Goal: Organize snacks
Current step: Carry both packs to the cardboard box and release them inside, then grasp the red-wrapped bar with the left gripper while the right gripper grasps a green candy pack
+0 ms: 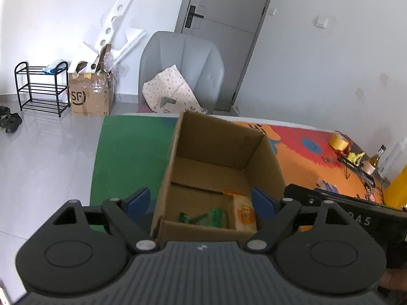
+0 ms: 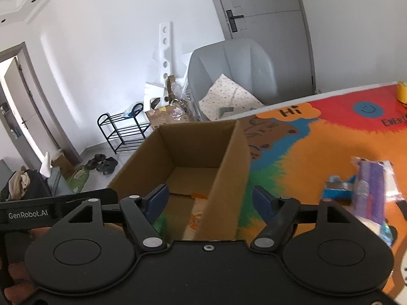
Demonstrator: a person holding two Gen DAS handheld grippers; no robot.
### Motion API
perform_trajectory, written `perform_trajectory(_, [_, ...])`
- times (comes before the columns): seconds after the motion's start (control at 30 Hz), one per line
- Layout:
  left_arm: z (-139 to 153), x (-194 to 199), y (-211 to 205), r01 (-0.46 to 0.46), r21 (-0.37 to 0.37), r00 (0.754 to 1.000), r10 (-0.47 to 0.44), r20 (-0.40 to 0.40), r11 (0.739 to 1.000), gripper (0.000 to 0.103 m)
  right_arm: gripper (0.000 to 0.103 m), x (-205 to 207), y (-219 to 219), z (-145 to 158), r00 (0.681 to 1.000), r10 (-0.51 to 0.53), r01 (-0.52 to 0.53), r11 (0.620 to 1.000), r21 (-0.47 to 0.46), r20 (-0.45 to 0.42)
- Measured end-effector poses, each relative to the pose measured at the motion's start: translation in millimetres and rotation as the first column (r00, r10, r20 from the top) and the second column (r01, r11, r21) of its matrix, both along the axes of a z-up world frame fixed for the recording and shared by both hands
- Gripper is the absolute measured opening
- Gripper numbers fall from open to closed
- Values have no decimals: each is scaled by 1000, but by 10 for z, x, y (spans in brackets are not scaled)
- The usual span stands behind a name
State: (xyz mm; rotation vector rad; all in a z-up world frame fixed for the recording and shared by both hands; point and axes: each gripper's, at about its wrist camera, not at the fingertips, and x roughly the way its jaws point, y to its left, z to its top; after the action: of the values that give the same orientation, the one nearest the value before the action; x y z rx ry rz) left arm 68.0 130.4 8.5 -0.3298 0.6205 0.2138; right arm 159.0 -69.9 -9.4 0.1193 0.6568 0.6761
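Cardboard box [image 1: 218, 152], open top, sits on the colourful mat [image 1: 122, 152] right in front of me. Two snacks already lie on its floor at the near end: a green packet [image 1: 203, 216] and an orange-labelled pack [image 1: 244, 213] just beside it, against the right wall. My left gripper [image 1: 202, 199] hovers over the near edge with fingers spread wide, nothing between the pads; the left pad hangs outside the box wall, the right one over the inside. My right gripper [image 2: 209, 199] is also apart and empty, straddling the box's right wall.

Step, as I judge it: drop-off into the box done, both hands free, time for the next pick.

Still out on the mat, right-wrist view: a purple-wrapped pack [image 2: 374, 190] and a small blue box [image 2: 338, 190] touching or overlapping it (blurred, can't tell which).

Next move calls for swinging the right gripper over to those, keeping fingers open, lining up across the purple pack's narrow side, then closing. Crinkly wrapper may slip.
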Motion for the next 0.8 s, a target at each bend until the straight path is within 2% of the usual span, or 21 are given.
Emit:
perform_trajectory(0.33, [7, -19, -274, 27, 5, 1000, -27, -10, 1000, 99, 86, -78, -472, -18, 999, -43, 44, 999, 26, -18])
perform_trajectory(0.4, [20, -24, -316, 21, 6, 1000, -21, -5, 1000, 103, 95, -85, -585, -6, 998, -59, 60, 998, 32, -23])
perform_trajectory(0.5, [53, -58, -380, 12, 8, 1000, -12, 10, 1000, 103, 102, -91, -746, 6, 996, -76, 78, 996, 54, -34])
perform_trajectory(0.8, [112, -81, -754, 66, 29, 997, -67, 37, 997, 103, 103, -133, -1156, -68, 992, -115, 118, 991, 62, -48])
